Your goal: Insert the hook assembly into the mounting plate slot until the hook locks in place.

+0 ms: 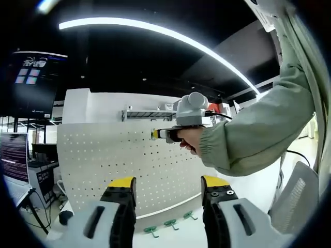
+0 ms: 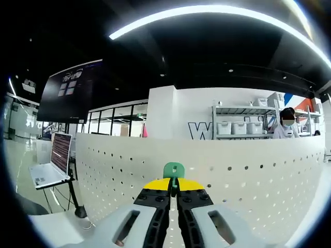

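A white pegboard (image 1: 119,155) stands upright on the table. In the left gripper view my left gripper (image 1: 168,183) is open in front of it, with nothing between its yellow-tipped jaws. Three green hooks (image 1: 170,223) lie on the table at the board's foot. A hand in a green sleeve (image 1: 248,134) holds my right gripper (image 1: 156,134) up at the board's upper part. In the right gripper view my right gripper (image 2: 174,185) is shut on a green hook (image 2: 174,170), which stands up in front of the pegboard (image 2: 232,175). Whether the hook touches the board is unclear.
A laptop (image 2: 51,165) sits on a stand to the left of the board. Dark monitors (image 1: 15,155) stand at the far left. Behind the board are shelves with white bins (image 2: 238,126) and a person (image 2: 285,129). A mesh chair (image 1: 295,196) is at the right.
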Motion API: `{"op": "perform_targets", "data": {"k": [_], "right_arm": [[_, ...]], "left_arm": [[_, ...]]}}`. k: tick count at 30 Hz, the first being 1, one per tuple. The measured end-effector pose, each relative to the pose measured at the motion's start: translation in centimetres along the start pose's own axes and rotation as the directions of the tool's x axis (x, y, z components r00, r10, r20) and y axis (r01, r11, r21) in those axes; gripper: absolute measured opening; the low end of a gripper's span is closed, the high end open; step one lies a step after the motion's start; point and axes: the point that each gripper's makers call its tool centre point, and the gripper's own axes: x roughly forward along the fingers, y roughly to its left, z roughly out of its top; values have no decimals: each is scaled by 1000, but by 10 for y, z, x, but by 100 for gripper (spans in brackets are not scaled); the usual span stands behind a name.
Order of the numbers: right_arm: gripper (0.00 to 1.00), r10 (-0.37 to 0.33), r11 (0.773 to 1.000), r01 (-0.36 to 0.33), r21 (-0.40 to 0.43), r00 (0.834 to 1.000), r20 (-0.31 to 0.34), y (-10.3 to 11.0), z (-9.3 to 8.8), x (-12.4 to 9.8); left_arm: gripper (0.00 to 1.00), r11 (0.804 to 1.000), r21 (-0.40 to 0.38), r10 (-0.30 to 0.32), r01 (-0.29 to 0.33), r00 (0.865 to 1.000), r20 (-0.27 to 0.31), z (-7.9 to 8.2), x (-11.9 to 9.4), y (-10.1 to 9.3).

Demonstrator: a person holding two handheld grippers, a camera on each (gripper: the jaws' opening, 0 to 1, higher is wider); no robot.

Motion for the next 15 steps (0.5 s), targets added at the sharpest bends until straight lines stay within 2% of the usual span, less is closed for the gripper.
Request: {"op": "perform_targets", "data": {"k": [15], "right_arm": [[1,-27,1000,27,-6,1000,-16,3,-1,16]], "left_arm": [[52,1000,-24,8,-8,1000,10,1,-1,3]]}}
